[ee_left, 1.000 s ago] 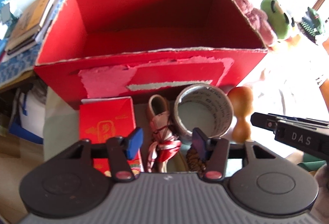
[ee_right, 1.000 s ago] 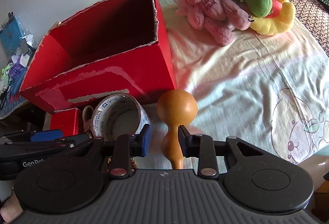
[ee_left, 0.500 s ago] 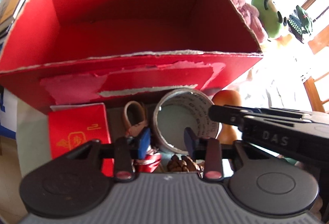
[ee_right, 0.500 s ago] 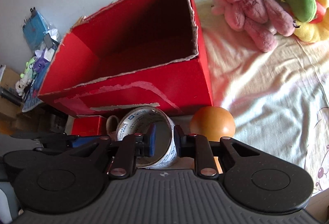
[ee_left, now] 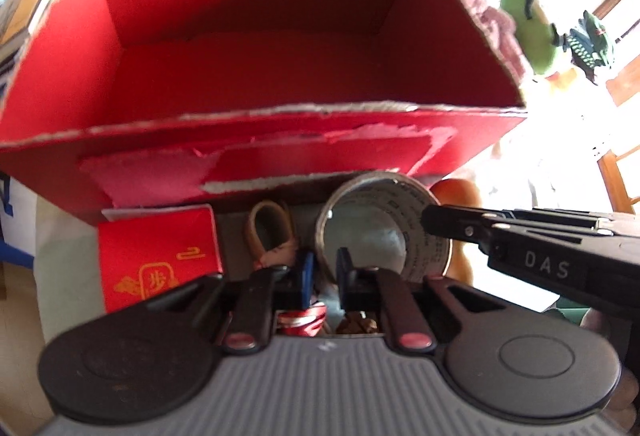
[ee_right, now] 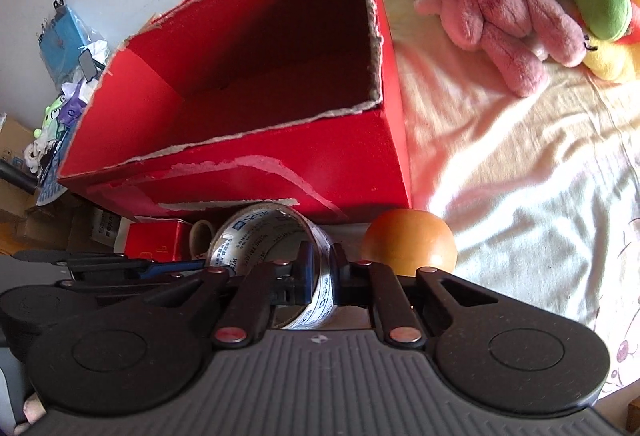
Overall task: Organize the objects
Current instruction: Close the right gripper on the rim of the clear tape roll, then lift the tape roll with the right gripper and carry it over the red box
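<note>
While both your jaws have just closed, pinching the tape roll's (ee_right: 276, 236) wall, the red box (ee_right: 280, 172) opens just above it in frame.

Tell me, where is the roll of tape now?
In both views the roll of tape stands in front of the red box, between the gourd and small shoe.

Both wrist cameras look steeply down, close in. They share the red box (ee_left: 256, 152) (ee_right: 256, 172) and tape roll (ee_left: 384, 232) (ee_right: 272, 236).
</note>
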